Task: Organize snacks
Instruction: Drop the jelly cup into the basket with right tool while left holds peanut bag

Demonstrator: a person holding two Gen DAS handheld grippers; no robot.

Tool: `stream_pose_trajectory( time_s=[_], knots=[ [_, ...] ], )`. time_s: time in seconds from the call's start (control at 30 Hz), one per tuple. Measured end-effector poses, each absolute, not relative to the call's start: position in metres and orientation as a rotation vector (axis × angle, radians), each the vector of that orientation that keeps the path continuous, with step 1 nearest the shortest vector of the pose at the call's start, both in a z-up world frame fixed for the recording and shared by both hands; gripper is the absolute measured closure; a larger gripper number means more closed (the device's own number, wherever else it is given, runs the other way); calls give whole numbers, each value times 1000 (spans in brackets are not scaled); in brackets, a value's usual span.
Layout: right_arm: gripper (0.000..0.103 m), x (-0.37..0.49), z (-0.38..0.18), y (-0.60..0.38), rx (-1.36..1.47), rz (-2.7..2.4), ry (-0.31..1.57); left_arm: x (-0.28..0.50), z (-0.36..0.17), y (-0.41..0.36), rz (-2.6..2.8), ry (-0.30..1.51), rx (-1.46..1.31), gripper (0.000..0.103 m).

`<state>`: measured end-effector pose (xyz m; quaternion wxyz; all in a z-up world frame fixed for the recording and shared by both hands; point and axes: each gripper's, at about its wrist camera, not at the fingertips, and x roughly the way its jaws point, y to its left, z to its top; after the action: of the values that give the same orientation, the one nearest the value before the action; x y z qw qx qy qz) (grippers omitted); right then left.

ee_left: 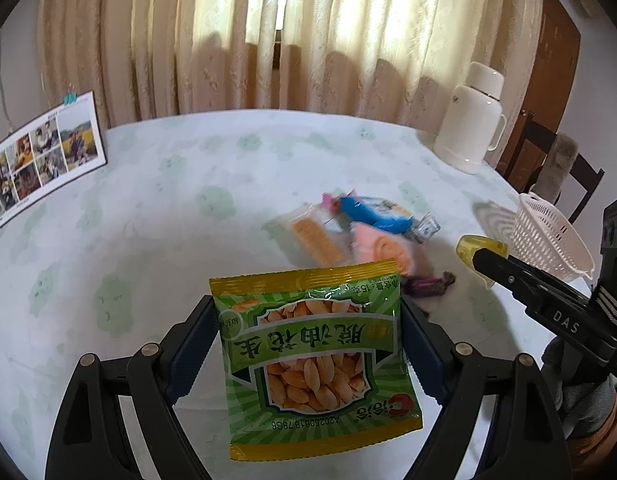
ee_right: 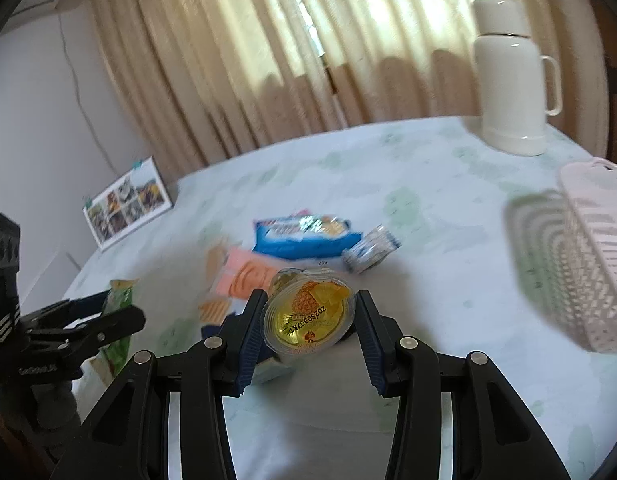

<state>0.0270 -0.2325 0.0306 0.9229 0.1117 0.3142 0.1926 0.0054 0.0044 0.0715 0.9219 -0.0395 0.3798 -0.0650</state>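
Note:
My left gripper (ee_left: 308,320) is shut on a green peanut packet (ee_left: 312,356) and holds it above the table; it also shows in the right wrist view (ee_right: 120,300). My right gripper (ee_right: 308,312) is shut on a yellow jelly cup (ee_right: 308,312), which also shows in the left wrist view (ee_left: 478,248). A pile of snacks lies mid-table: a blue packet (ee_left: 376,212), a cracker pack (ee_left: 316,240), a pink roll-cake pack (ee_left: 380,248), a purple candy (ee_left: 428,282) and a small silver-blue pack (ee_right: 370,250). A white slotted basket (ee_left: 548,236) stands at the right edge.
A white thermos jug (ee_left: 472,120) stands at the back right. A photo calendar (ee_left: 44,156) stands at the left. The table has a pale green-patterned cloth (ee_left: 188,200). A chair (ee_left: 556,160) is beyond the right edge. Curtains hang behind.

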Motion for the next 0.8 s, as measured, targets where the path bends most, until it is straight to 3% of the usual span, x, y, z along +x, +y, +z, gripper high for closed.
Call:
stream_pose_trajectory(
  time_s=[0.8],
  knots=[
    [57,13,67,-383,293,-10,460,31,91,-83,-246,767,-4,18]
  ],
)
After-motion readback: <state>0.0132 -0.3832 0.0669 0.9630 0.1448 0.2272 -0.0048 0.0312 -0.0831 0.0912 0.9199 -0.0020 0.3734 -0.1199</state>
